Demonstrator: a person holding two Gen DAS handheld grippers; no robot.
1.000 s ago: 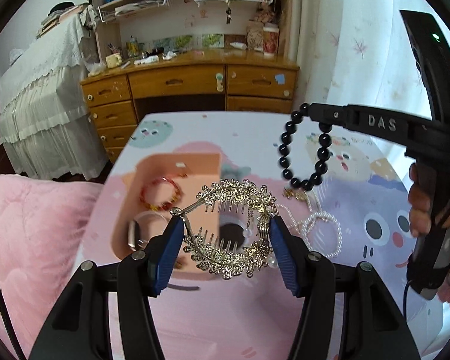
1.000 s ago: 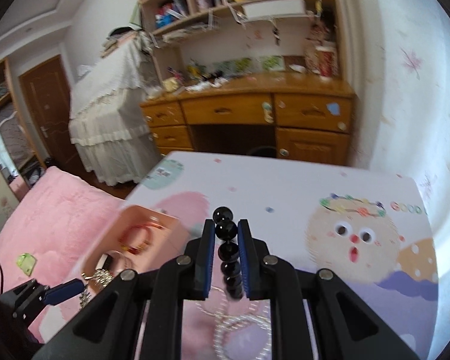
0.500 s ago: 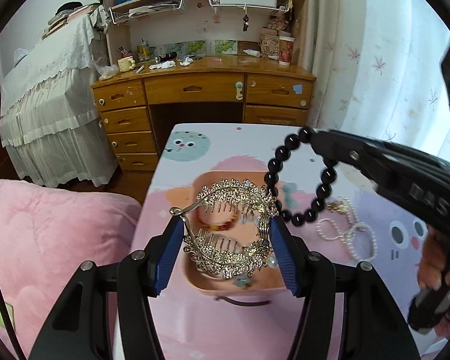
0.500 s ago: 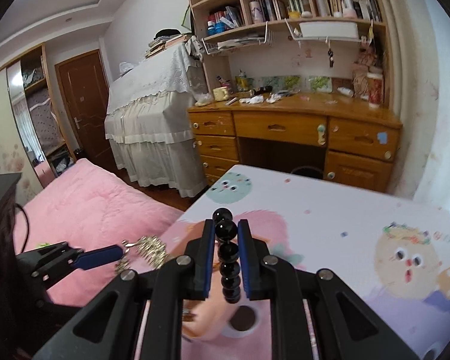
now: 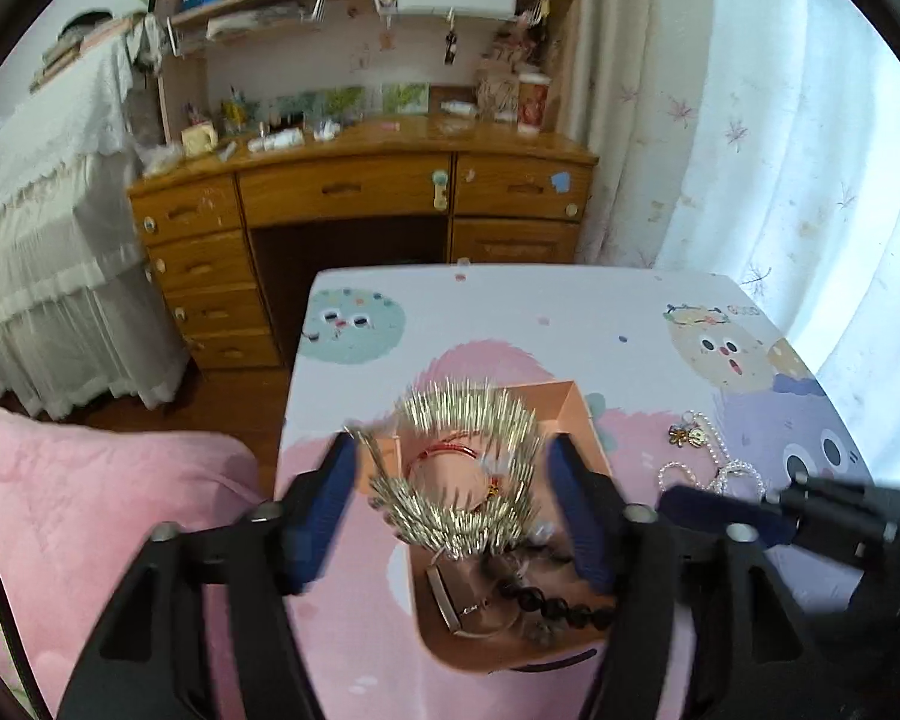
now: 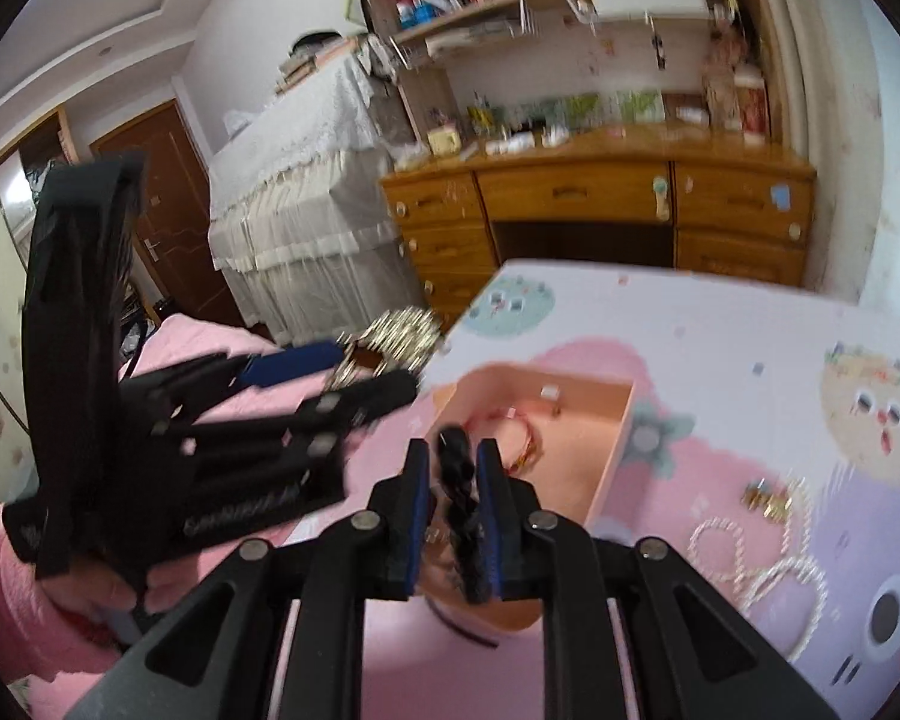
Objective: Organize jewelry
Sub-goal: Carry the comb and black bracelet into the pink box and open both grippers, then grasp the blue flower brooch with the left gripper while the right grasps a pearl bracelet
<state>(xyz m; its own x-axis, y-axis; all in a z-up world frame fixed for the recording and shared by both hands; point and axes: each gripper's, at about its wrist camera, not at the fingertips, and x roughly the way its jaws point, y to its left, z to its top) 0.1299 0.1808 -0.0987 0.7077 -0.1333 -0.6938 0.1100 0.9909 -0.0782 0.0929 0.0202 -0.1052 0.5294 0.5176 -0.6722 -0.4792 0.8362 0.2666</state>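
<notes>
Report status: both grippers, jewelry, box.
Left gripper opening, gold comb dropping clear. Right gripper opening, black bead bracelet between pads. Both over pink box. Nothing blocking.

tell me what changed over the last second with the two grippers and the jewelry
Both grippers moved from beside the pink box to over it. The left gripper is opening, letting the gold hair comb go. The right gripper is opening around the black bead bracelet, which is dropping into the box. The pearl strands stayed on the table.
</notes>
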